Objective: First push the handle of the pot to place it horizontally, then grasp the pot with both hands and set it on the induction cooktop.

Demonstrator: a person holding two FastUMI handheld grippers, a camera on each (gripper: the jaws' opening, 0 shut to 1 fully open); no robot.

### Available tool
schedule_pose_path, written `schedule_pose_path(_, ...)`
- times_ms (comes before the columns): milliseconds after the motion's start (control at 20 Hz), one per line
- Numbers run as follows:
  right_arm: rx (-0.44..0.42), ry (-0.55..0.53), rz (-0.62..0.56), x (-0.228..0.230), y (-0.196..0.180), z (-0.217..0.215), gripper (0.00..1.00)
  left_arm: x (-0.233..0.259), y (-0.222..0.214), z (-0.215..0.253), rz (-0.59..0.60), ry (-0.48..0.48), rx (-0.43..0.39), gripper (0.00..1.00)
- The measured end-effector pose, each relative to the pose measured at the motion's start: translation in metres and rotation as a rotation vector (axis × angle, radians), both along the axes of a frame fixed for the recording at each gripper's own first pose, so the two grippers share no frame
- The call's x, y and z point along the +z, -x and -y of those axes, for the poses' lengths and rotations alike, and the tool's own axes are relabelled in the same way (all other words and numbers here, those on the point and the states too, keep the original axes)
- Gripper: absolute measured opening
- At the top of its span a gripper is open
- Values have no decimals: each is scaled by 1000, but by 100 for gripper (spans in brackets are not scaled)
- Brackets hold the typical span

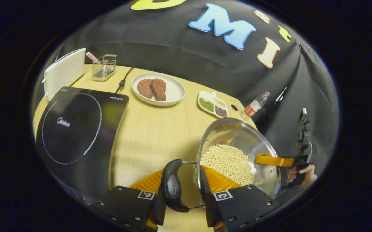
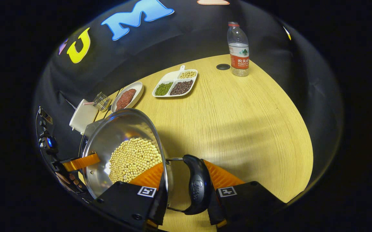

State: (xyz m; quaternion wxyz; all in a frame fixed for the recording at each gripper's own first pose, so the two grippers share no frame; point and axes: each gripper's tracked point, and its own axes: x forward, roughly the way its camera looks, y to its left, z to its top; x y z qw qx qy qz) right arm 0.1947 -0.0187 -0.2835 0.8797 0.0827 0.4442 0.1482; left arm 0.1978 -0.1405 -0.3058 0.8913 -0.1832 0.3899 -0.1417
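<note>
A steel pot (image 1: 237, 135) (image 2: 121, 129) holding pale soybeans (image 1: 227, 162) (image 2: 134, 158) hangs near the table's right side, seemingly just above the wood. My left gripper (image 1: 184, 182) clamps one black side handle (image 1: 173, 187), with one finger outside the handle and the other inside the pot wall. My right gripper (image 2: 186, 180) clamps the opposite black handle (image 2: 198, 188) the same way. Each gripper is visible across the pot from the other, the right gripper's orange finger (image 1: 274, 160) and hand (image 1: 305, 177) there too. The black induction cooktop (image 1: 73, 129) lies at the table's left.
Along the back stand a plate of meat (image 1: 158, 88) (image 2: 126, 96), a divided dish of beans (image 1: 213, 104) (image 2: 174, 83) and a water bottle (image 1: 255, 104) (image 2: 238, 48). A white board (image 1: 65, 72) and a wire basket (image 1: 104, 66) sit behind the cooktop, beside its cable (image 1: 123, 80).
</note>
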Motion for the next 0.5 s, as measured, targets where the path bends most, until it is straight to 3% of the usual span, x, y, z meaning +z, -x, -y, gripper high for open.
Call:
schedule_pose_path(200, -10, 9, -24, 22, 43, 2, 55, 21, 38, -4, -20, 19, -11, 53)
schedule_pose_path(250, -15, 13, -24, 28, 53, 2, 54, 28, 44, -7, -17, 25, -13, 50)
schedule_pose_path(300, -21, 12, -24, 35, 59, 1, 52, 34, 50, -9, -17, 29, -18, 54)
schedule_pose_path(500, -46, 18, -10, 62, 85, -13, 54, 58, 66, -27, -16, 41, -33, 50)
